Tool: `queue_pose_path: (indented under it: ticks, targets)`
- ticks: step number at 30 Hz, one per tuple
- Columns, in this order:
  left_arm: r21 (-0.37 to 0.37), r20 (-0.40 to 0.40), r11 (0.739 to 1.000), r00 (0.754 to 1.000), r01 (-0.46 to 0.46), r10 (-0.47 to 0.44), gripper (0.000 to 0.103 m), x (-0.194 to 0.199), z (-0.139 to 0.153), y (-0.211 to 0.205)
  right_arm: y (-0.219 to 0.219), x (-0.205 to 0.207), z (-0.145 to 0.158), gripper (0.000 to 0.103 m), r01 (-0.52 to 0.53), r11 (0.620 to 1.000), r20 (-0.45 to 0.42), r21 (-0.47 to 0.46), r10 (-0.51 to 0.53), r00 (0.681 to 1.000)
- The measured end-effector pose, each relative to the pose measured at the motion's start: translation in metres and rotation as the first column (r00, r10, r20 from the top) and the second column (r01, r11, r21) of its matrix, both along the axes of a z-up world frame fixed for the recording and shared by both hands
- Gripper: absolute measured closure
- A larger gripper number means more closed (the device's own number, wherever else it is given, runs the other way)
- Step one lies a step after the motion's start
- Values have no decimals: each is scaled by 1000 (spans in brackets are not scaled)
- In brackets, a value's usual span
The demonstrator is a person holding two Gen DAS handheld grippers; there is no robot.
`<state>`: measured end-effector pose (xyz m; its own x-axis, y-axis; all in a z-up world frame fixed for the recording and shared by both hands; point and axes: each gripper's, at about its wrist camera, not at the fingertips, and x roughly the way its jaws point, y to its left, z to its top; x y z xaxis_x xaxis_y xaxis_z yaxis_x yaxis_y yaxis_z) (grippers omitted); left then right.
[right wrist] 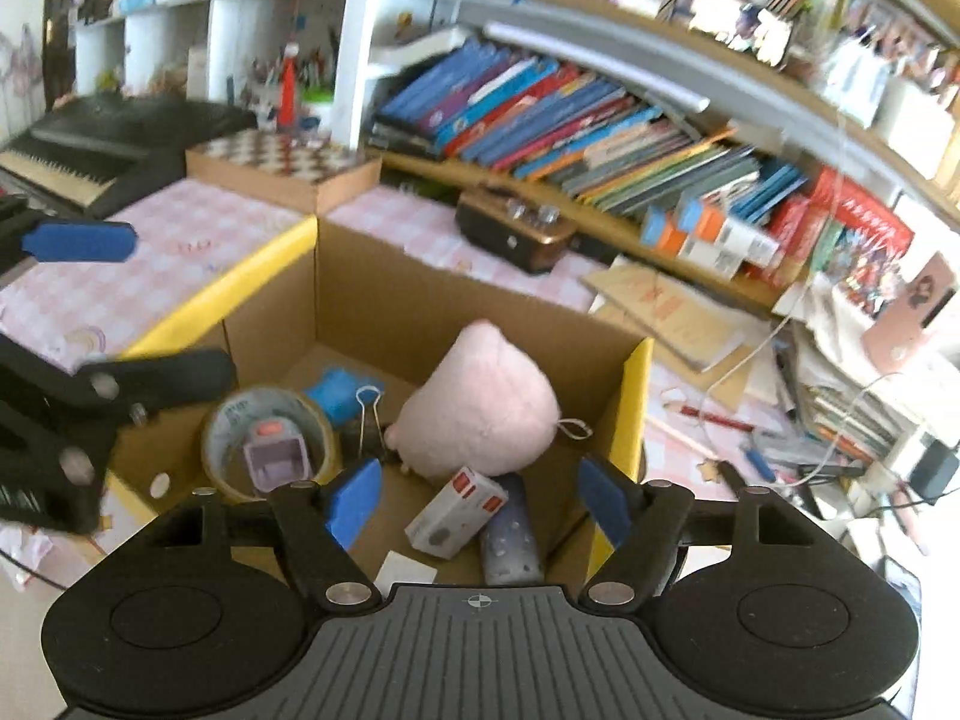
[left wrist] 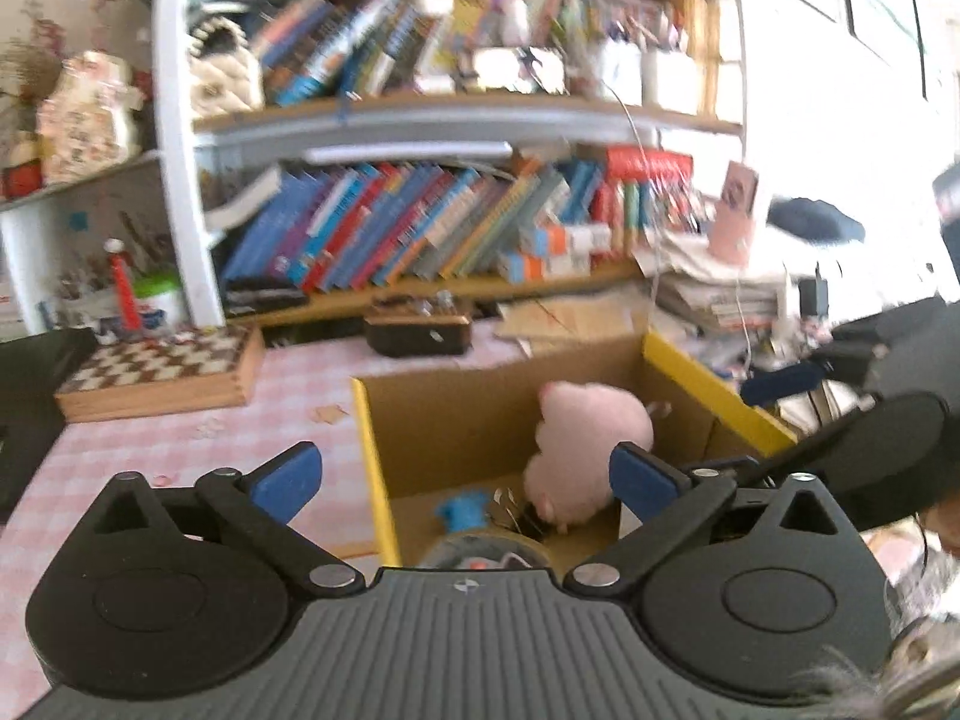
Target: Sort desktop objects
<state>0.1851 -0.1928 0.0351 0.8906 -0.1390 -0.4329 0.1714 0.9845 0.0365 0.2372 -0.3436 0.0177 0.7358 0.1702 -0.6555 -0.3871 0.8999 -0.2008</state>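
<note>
An open cardboard box [right wrist: 240, 288] with yellow-taped rims stands on the pink checked tablecloth. Inside it lie a pink plush toy [right wrist: 480, 414], a roll of clear tape [right wrist: 264, 438] with a small purple item in its middle, a blue object [right wrist: 339, 393], a binder clip [right wrist: 369, 414], a small white-and-red carton [right wrist: 456, 510] and a lavender case [right wrist: 510, 534]. My right gripper [right wrist: 480, 501] hangs open above the box, with nothing between its pads. My left gripper [left wrist: 465, 480] is wide open over the box's [left wrist: 369, 450] left rim, with the plush [left wrist: 588, 438] lying free below it. Neither gripper touches the plush.
A chessboard box [left wrist: 162, 372] and a brown device with knobs [left wrist: 420, 333] sit behind the box. Bookshelves [left wrist: 420, 228] packed with books fill the back. A dark keyboard [right wrist: 90, 150] lies far left. Stacked papers, cables and a pencil [right wrist: 714, 417] crowd the right side.
</note>
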Motion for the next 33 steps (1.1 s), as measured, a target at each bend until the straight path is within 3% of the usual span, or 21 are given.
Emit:
queue_pose_path:
  ticks: [5, 12, 16, 22, 26, 33]
  targets:
    - [-44, 50, 997, 996, -67, 69, 0, -33, 17, 24, -1, -31, 14, 17, 34, 997, 80, 64, -39, 996]
    - [-102, 26, 980, 984, -173, 177, 0, -80, 20, 64, 10, -65, 20, 14, 110, 979, 72, 172, -124, 990]
    - [-129, 1, 970, 978, -206, 207, 0, -107, 17, 88, 20, -87, 19, 13, 152, 959, 47, 239, -168, 985]
    - [-105, -3, 965, 970, -241, 242, 0, -149, 8, 107, 30, -127, 20, 8, 239, 898, 44, 370, -274, 961]
    - [-98, -9, 968, 973, -232, 233, 0, -172, 4, 115, 43, -153, 18, 7, 272, 883, 64, 383, -319, 946]
    - [-94, -11, 971, 976, -218, 218, 0, -205, -3, 131, 73, -197, 6, 5, 286, 895, 74, 341, -329, 942]
